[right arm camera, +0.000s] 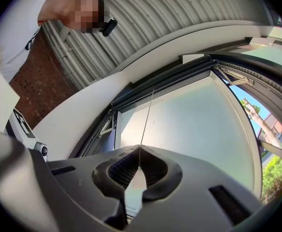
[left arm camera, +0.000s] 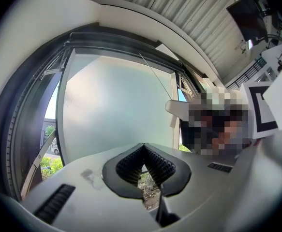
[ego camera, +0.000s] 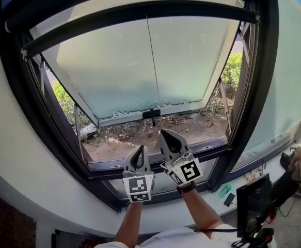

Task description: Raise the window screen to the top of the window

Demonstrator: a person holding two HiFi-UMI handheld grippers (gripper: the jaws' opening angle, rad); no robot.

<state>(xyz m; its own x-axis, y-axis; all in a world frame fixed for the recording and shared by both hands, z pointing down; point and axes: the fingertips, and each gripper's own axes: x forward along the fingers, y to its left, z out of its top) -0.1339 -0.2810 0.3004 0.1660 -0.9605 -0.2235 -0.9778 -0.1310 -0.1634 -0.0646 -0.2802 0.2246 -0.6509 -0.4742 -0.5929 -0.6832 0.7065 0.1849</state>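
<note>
Cord (right arm camera: 148, 112) runs upright from pinching right gripper (right arm camera: 140, 149) to crosswise screen bar (ego camera: 104, 16); left gripper (left arm camera: 143, 147) closed, empty.

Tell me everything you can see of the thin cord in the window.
The thin cord is one hair-fine dark line, taut and straight. It runs from the dark bar above down to the right gripper, whose shut jaws appear to pinch it at their tip. The left gripper, also shut, is clear of it.

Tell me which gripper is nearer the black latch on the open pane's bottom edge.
Right. The right gripper, shut on a thin cord, shows just below the black latch; the left gripper is lower and further left.
</note>
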